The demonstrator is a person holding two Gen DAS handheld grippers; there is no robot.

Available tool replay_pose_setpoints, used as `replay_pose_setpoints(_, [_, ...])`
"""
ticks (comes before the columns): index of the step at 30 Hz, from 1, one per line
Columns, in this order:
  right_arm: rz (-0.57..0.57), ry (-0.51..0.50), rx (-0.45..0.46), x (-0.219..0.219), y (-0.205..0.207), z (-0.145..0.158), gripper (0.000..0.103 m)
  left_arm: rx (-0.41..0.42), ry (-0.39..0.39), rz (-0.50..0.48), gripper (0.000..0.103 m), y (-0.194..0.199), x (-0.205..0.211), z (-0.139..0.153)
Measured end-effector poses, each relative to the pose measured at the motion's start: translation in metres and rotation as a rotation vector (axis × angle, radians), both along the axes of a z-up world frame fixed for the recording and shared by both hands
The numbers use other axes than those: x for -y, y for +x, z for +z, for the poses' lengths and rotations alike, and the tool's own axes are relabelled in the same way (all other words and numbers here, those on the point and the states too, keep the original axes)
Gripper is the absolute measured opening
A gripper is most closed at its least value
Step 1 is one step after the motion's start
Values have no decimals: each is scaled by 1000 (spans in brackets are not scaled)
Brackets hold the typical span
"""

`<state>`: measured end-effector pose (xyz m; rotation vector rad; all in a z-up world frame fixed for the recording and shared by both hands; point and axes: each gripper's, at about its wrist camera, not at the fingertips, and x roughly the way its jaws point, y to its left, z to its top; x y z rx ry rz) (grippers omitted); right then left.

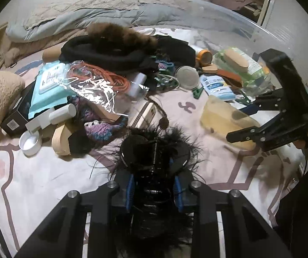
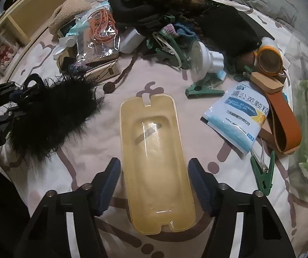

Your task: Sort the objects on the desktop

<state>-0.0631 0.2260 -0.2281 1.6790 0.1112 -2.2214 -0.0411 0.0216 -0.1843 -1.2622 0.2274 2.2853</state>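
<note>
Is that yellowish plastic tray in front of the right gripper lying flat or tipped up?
Lying flat. The yellowish plastic tray rests hollow side up on the patterned sheet, its whole rim visible, between the right gripper's jaws.

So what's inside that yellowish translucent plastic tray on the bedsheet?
The yellowish translucent plastic tray looks empty: only glare and the sheet's pattern show through. Its near end is hidden behind the right gripper.
</note>
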Motion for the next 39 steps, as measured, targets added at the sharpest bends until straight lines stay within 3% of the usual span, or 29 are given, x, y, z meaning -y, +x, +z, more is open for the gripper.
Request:
replay_pose_setpoints(16, [12, 22, 13, 2, 1, -8, 58, -55, -12, 55, 32, -2, -1, -11])
replay_pose_setpoints(24, [-8, 22, 20, 1, -3, -6, 58, -35, -4, 129, 36, -18, 6, -15])
replay_pose_setpoints(25, [-6, 33, 19, 2, -3, -5, 51, -31, 4, 133, 36, -19, 7, -15])
replay_pose_setpoints(30, [-22, -18, 41, -2, -4, 1, 51, -48, 34, 116, 33, -18, 6, -6])
replay_pose_setpoints(39, [-15, -11, 5, -1, -2, 14, 51, -84, 64, 78, 24, -12, 1, 11])
